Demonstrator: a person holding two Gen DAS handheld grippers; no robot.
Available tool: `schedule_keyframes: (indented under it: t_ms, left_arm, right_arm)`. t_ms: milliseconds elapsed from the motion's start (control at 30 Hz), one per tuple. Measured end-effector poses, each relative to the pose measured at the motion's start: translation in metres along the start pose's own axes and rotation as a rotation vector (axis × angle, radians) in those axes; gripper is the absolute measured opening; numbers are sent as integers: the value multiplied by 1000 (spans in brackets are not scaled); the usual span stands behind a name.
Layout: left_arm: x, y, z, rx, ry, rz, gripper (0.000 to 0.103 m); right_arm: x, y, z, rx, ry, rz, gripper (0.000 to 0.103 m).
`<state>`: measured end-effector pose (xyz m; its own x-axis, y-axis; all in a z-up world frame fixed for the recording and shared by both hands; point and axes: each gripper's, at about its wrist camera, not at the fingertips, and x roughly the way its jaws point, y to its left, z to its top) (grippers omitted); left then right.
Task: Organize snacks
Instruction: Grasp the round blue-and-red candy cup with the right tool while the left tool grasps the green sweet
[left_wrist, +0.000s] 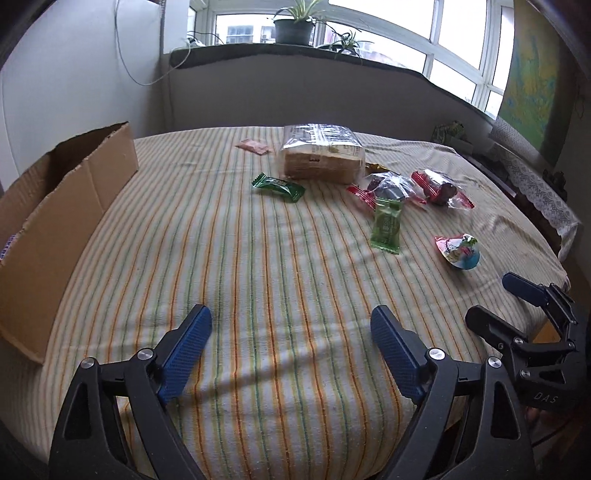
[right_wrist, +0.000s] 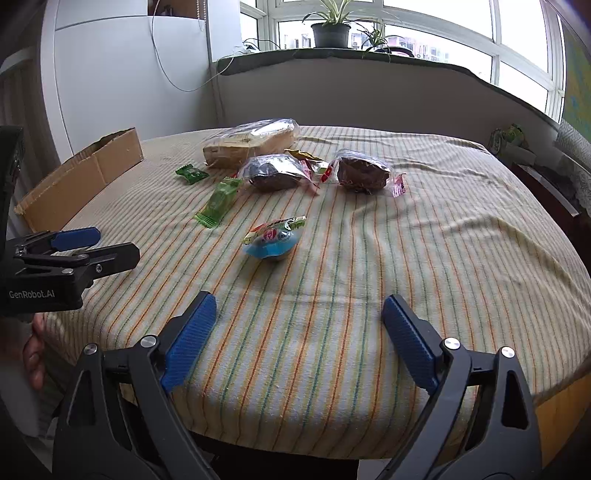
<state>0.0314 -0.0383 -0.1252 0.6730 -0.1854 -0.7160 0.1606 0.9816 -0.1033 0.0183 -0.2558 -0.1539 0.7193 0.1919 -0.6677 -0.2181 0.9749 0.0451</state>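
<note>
Above the near edge of the striped cloth-covered counter (left_wrist: 280, 295), the left gripper (left_wrist: 291, 321) and right gripper (right_wrist: 299, 306) are held wide, empty, short of the scattered wrapped snacks (right_wrist: 273, 240).

The counter (left_wrist: 258, 295) wears a striped cloth of cream, orange and green. On it, at ten o'clock, sits an open cardboard box (left_wrist: 66, 229). Toward twelve lies a bagged bread loaf (left_wrist: 319, 155), a small pink packet (left_wrist: 253, 146) just left of it. At one to two o'clock lie two green candies (left_wrist: 277, 185) (left_wrist: 386, 226), two clear-wrapped dark pastries (left_wrist: 391, 186) (left_wrist: 439, 188) and a blue-bottomed jelly cup (left_wrist: 460, 252).
</note>
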Motion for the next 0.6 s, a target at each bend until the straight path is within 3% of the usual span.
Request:
schedule_keyframes:
  t_ms: [467,567,600]
  left_arm:
    - [53,18,67,-55,113,20,94]
    - [62,17,78,-57,126,21,94]
    - [65,18,81,-64,128,19,94]
  right_arm:
    - [33,3,35,-27,71,5,95]
    - [39,2,42,-29,74,11,87]
    - [41,1,44,-29,71,10,79]
